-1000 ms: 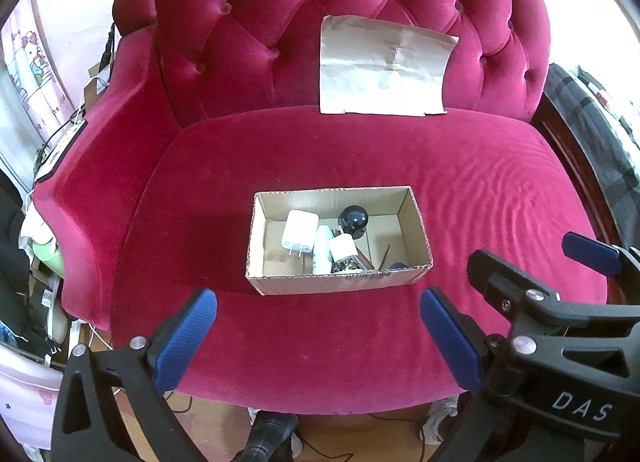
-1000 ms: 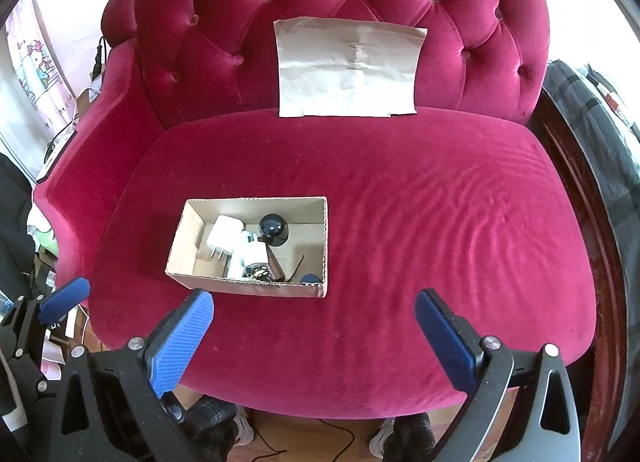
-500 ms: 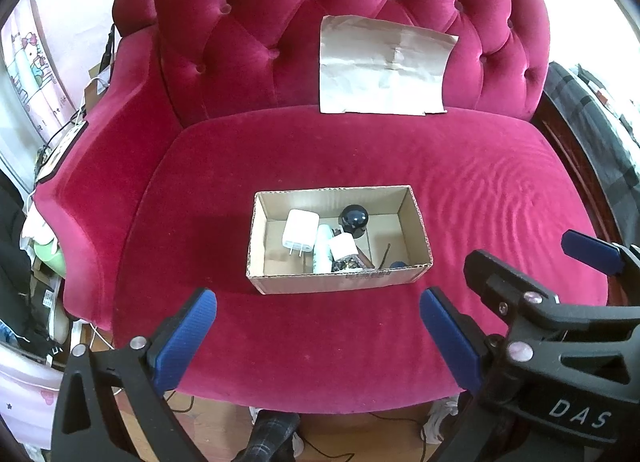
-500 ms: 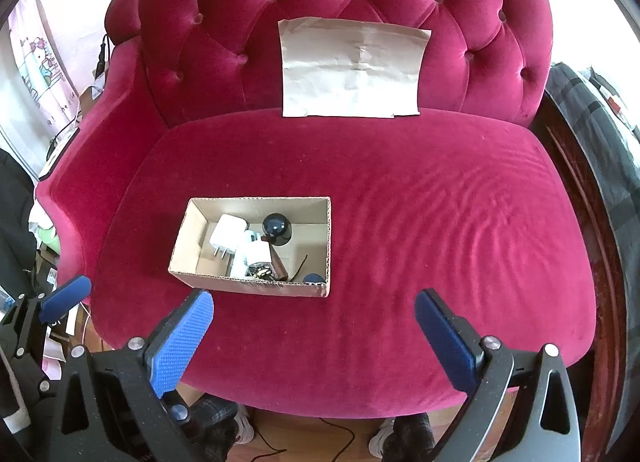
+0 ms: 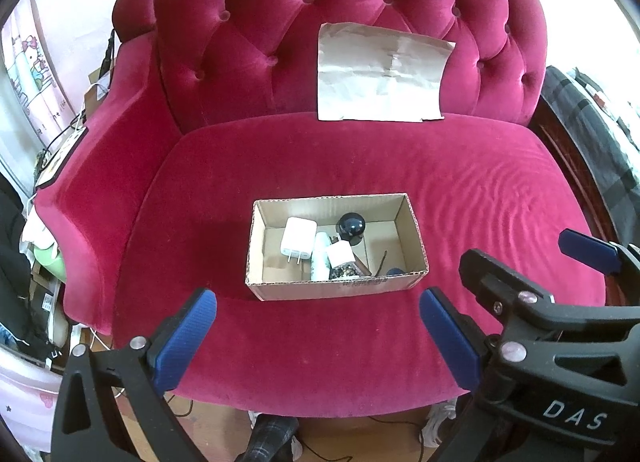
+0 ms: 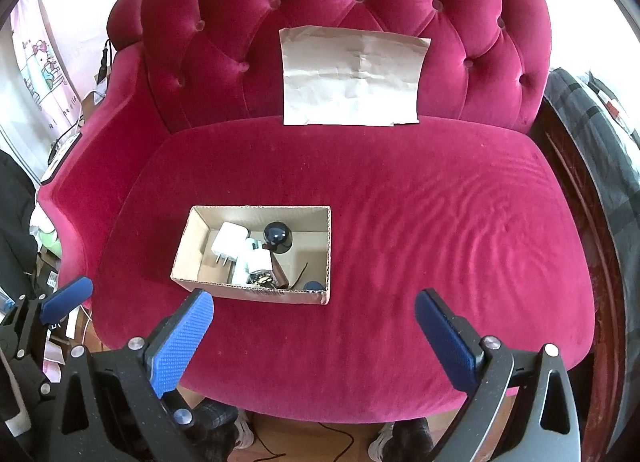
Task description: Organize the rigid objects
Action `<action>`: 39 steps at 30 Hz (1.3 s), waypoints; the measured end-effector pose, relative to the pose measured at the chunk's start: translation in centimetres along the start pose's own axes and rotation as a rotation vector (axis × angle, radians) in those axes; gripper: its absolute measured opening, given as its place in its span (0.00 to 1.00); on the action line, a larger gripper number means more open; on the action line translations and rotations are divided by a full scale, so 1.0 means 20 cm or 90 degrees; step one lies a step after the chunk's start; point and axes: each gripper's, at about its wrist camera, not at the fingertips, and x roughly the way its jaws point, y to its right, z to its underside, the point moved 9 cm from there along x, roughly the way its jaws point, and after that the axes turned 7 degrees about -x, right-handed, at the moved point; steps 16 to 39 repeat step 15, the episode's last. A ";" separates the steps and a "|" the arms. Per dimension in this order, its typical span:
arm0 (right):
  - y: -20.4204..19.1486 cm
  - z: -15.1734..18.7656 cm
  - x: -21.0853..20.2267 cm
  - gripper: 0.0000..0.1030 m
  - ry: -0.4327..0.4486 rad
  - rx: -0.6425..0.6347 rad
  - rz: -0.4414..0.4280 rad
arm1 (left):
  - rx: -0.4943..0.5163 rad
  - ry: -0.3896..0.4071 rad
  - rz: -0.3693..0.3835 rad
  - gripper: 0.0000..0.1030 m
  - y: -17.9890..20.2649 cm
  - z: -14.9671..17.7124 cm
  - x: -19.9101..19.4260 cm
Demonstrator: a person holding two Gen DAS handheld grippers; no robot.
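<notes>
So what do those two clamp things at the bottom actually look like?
Both are black plastic frames with silver screw heads. The left gripper and right gripper each carry two flat, blue, textured pads. White letters "DAS" mark the right one's body.

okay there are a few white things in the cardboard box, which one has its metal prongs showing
The larger white charger at the left of the cardboard box. Its two prongs point toward the camera; the smaller white cube and white cylinder beside it show none.

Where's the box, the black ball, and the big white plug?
box (image 5: 336, 289): left wrist view, front wall.
black ball (image 5: 351, 225): left wrist view, shiny top.
white plug (image 6: 228, 244): right wrist view, flat face.
</notes>
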 end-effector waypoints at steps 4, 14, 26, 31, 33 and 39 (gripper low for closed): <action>0.00 0.00 0.01 1.00 -0.001 0.004 -0.003 | 0.008 0.005 0.001 1.00 0.01 -0.01 0.01; 0.01 0.00 0.04 1.00 -0.001 -0.004 -0.003 | 0.023 0.009 0.000 1.00 0.06 0.00 0.04; 0.01 0.00 0.05 1.00 0.000 -0.005 0.000 | 0.024 0.008 0.000 1.00 0.06 -0.01 0.05; 0.01 0.00 0.05 1.00 0.000 -0.005 0.000 | 0.024 0.008 0.000 1.00 0.06 -0.01 0.05; 0.01 0.00 0.05 1.00 0.000 -0.005 0.000 | 0.024 0.008 0.000 1.00 0.06 -0.01 0.05; 0.01 0.00 0.05 1.00 0.000 -0.005 0.000 | 0.024 0.008 0.000 1.00 0.06 -0.01 0.05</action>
